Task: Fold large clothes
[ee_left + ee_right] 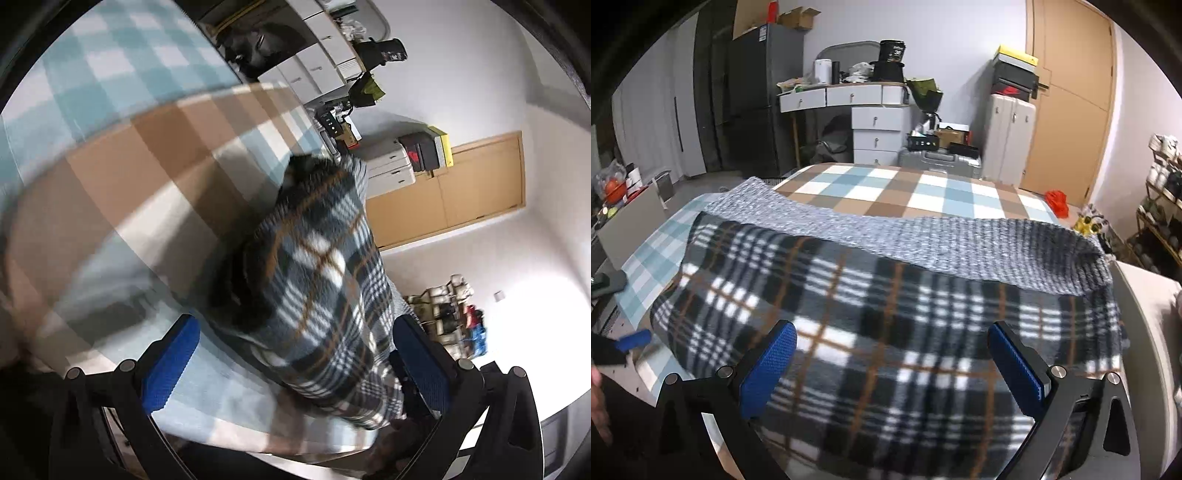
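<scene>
A plaid fleece garment (886,306) in grey, black, white and brown lies in a folded block on the checked table cloth (886,188). A grey knit layer (923,236) shows along its far edge. My right gripper (892,354) is open just above the near part of the garment, holding nothing. In the left wrist view the same garment (321,295) appears end-on. My left gripper (295,350) is open beside it, blue pads spread to either side of its end. The view is tilted and motion-blurred.
The other gripper's blue pad (631,341) shows at the table's left edge. Behind the table stand a white drawer desk (871,107), a silver suitcase (938,162), a white cabinet (1012,136) and a wooden door (1071,103). A shelf rack (1160,206) stands at the right.
</scene>
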Tool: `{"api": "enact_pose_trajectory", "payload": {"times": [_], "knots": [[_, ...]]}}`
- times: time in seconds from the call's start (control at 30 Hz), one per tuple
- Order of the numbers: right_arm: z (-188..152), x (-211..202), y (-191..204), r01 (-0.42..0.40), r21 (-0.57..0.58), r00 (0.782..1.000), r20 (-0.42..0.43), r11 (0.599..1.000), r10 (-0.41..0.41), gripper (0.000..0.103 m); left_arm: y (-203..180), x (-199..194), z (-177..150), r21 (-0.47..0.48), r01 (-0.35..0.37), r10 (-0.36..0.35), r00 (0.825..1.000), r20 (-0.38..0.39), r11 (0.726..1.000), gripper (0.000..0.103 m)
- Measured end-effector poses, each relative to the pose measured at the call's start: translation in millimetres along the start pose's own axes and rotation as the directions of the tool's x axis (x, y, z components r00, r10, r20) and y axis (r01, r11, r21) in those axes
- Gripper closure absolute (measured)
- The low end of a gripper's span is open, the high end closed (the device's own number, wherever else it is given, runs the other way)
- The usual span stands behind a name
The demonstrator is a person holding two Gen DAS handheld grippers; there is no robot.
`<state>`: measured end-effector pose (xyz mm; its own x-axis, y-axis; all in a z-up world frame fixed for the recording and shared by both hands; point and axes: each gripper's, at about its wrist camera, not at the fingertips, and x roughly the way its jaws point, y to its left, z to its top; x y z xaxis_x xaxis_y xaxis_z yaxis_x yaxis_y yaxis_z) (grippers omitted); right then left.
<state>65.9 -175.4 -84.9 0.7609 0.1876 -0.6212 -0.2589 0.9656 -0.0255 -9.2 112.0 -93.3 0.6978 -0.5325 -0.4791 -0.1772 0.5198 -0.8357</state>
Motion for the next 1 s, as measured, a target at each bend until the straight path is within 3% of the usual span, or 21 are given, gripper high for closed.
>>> {"api": "enact_pose_trajectory", "payload": {"times": [0.13,0.27,0.37,0.4,0.5,0.6,0.77,0.87,0.93,1.0], "knots": [[-5.6,2.0,-1.6,0.014,0.014,1.0,-0.016,1.0,-0.013,0.0,13.3,7.7,4.5,-0.081,0.017,-0.02,0.999,-0.035,0.997,0.001],[-5.7,0.3,-10.2,0.009,0.064,1.0,-0.015,0.998,-0.008,0.0,2.5,-0.5,13.1,-0.006,0.027,-0.027,1.0,-0.002,1.0,0.001],[-5.3,-0.7,-12.1,0.006,0.086,1.0,-0.019,0.996,-0.005,0.0,11.3,5.1,23.7,-0.073,0.072,-0.073,0.997,-0.018,0.995,0.002],[-4.9,-0.9,-11.8,0.006,0.089,1.0,-0.017,0.996,-0.004,0.0,18.0,8.4,26.6,-0.119,0.094,-0.098,0.995,-0.025,0.988,0.006],[-1.0,-1.4,-9.3,0.013,0.09,1.0,-0.018,0.996,-0.011,0.0,29.3,8.8,31.8,-0.193,0.129,-0.134,0.991,-0.014,0.973,0.035],[14.4,-5.6,-1.9,-0.011,0.091,1.0,-0.008,0.996,0.012,0.0,32.8,12.5,32.6,-0.193,0.119,-0.127,0.992,-0.027,0.974,0.076],[83.5,8.4,44.5,-0.088,0.01,0.987,-0.136,0.996,0.089,0.0,1.5,4.1,25.0,0.014,0.066,-0.066,0.997,0.045,0.998,0.083],[133.8,28.9,84.8,-0.153,0.021,0.954,-0.257,0.988,0.153,0.0,-19.8,-0.3,17.1,0.167,-0.004,-0.012,0.995,0.097,0.986,0.084],[162.0,55.4,115.5,-0.198,0.054,0.901,-0.382,0.979,0.204,0.0,-26.8,-1.4,11.4,0.245,-0.05,0.017,0.991,0.136,0.968,0.084],[176.0,89.1,145.7,-0.197,0.053,0.819,-0.54,0.979,0.194,0.0,-33.0,-2.9,3.9,0.318,-0.108,0.051,0.982,0.181,0.942,0.084]]}}
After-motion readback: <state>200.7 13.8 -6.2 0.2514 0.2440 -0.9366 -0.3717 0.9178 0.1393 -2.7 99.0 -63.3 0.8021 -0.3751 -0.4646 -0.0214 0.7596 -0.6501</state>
